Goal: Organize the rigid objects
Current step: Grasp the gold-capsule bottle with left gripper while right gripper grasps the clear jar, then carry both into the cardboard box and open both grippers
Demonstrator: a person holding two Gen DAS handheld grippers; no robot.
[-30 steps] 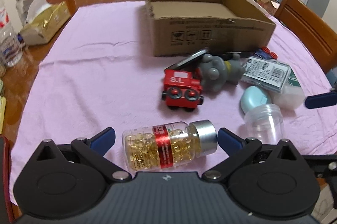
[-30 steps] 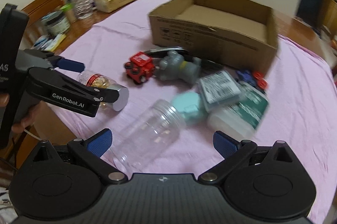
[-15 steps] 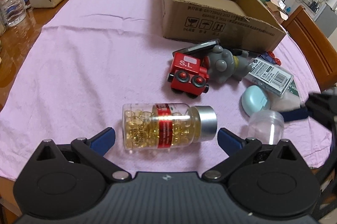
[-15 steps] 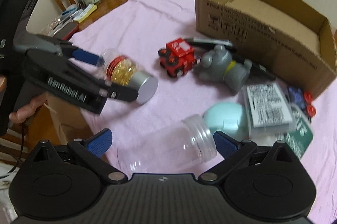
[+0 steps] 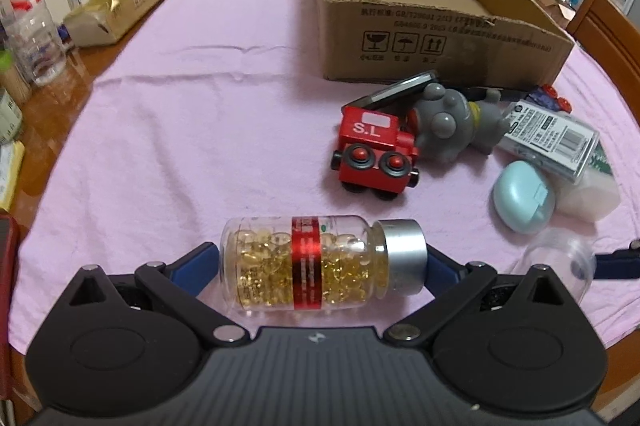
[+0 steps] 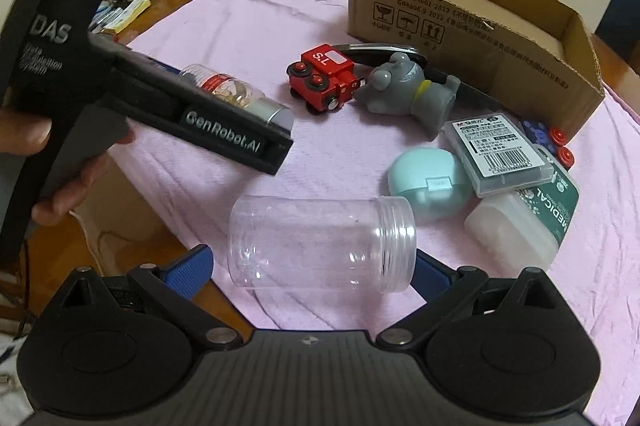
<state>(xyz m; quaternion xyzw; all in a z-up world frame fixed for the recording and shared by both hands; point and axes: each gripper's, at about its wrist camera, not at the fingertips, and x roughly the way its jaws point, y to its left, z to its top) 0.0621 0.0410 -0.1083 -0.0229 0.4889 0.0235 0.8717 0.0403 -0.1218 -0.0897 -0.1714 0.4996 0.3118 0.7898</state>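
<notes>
A pill bottle (image 5: 320, 266) with yellow capsules, a red band and a silver cap lies crosswise on the pink cloth. It sits between the fingers of my left gripper (image 5: 322, 258), whose jaws stand wide, a pad close to each end. A clear empty jar (image 6: 320, 246) lies on its side between the fingers of my right gripper (image 6: 312, 266), also spread wide, with a small gap at the jar's base. Behind them lie a red toy train (image 5: 372, 141), a grey rubber toy (image 5: 452, 121) and a mint case (image 5: 524, 197). An open cardboard box (image 5: 440, 37) stands beyond.
A clear card case (image 6: 500, 149), a white tub (image 6: 516, 226) and a blue-red toy (image 6: 548, 137) lie right of the jar. A gold tissue pack (image 5: 116, 5) and water bottle (image 5: 28, 29) stand at the left table edge. A hand (image 6: 28, 137) holds the left gripper.
Both grippers have moved forward: the pill bottle and the clear jar now sit deeper between their fingers. The finger spread looks the same as before.
</notes>
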